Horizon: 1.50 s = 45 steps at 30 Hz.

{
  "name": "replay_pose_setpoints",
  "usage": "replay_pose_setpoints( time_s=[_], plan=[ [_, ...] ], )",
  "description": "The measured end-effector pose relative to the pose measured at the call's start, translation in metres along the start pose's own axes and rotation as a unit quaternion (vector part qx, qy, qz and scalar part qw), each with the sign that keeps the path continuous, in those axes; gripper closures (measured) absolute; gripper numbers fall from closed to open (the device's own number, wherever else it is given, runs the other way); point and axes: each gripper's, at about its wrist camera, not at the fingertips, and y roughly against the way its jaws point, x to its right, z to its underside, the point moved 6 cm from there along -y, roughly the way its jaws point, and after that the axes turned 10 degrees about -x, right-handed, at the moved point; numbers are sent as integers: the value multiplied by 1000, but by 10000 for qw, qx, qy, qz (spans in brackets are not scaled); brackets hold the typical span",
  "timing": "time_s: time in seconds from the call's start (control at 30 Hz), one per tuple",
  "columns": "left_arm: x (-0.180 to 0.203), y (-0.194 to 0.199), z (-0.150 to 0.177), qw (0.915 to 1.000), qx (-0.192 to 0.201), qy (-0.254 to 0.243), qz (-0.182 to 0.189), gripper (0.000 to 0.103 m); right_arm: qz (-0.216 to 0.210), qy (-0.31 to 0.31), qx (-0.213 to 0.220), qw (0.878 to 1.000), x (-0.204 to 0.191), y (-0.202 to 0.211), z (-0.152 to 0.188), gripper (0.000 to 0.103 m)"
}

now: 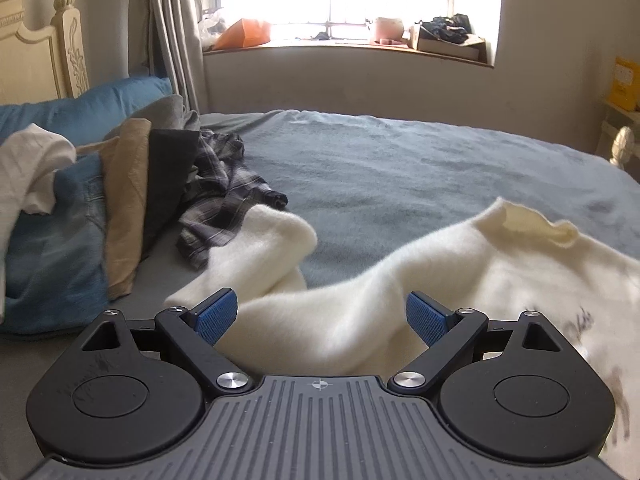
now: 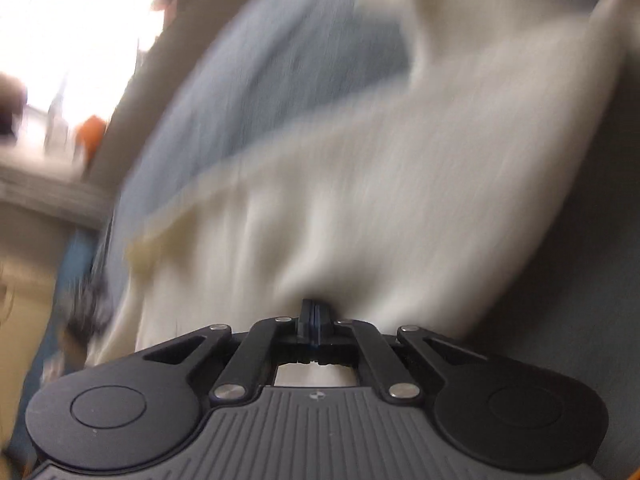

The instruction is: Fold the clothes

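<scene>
A cream sweater sprawls across the blue-grey bedspread, long axis left to right. The right gripper, jaws closed, pinches its near edge; the left gripper hovers wide and empty over a near fold.

Fuzzy cream sweater (matt cloth).

The wide-open left gripper hovers over a fluffy cream sweater spread on the grey-blue bedspread beside piled clothes.
</scene>
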Motion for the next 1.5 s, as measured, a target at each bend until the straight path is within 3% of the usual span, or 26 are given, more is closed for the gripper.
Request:
replay_pose_setpoints(
  time_s=[0.03,0.1,0.23,0.27,0.3,0.4,0.43,0.47,0.53,0.63,0.7,0.8,0.9,1.1,1.2,1.3,1.4,1.5],
  plan=[
    [-1,6,5,10000,-33,-13,4,10,234,150,276,9992,-1,6,-7,102],
    [-4,19,14,9999,-99,-40,12,10,204,202,346,9990,-1,21,-9,101],
    [1,37,40,9992,-321,-147,169,10,-797,-9,-549,9953,-9,42,32,97],
    [6,39,48,9986,-416,-212,253,10,-997,-8,-811,9917,-12,44,47,92],
    [12,41,57,9977,-515,-281,341,10,-1119,-5,-1016,9885,-12,44,62,88],
    [29,46,83,9948,-773,-433,494,10,-921,-251,-1283,9871,14,34,98,87],
    [33,50,91,9940,-831,-469,539,10,-849,-444,-1303,9868,30,34,106,91],
    [36,53,99,9931,-886,-504,585,10,-956,-721,-1253,9849,46,36,112,102],
    [39,64,112,9920,-901,-594,661,10,-1179,-1286,-936,9802,71,43,112,98],
    [43,75,127,9898,-968,-778,704,10,-1093,-1351,-467,9837,83,72,117,94],
    [47,81,138,9877,-1041,-904,740,10,-1537,-1426,-502,9765,75,80,126,93],
    [55,79,156,9844,-1241,-1013,722,10,-1718,-1034,-791,9765,50,73,142,89],
    [56,78,173,9827,-1428,-973,662,10,-1747,-758,-1193,9744,36,59,162,84],
    [23,93,203,9775,-1879,-783,560,10,-1439,-929,-1247,9773,56,64,201,84],
    [4,102,204,9782,-1871,-729,520,10,-1185,-475,-1016,9866,39,81,200,82],
    [-12,102,188,9838,-1651,-564,414,10,-1179,145,-888,9889,-8,80,188,81],
    [-23,95,164,9908,-1314,-139,302,10,-1282,915,-902,9834,-70,72,174,79],
    [-35,85,144,9941,-1006,415,26,10,-1335,1846,-1025,9683,-137,54,176,77]
  ],
)
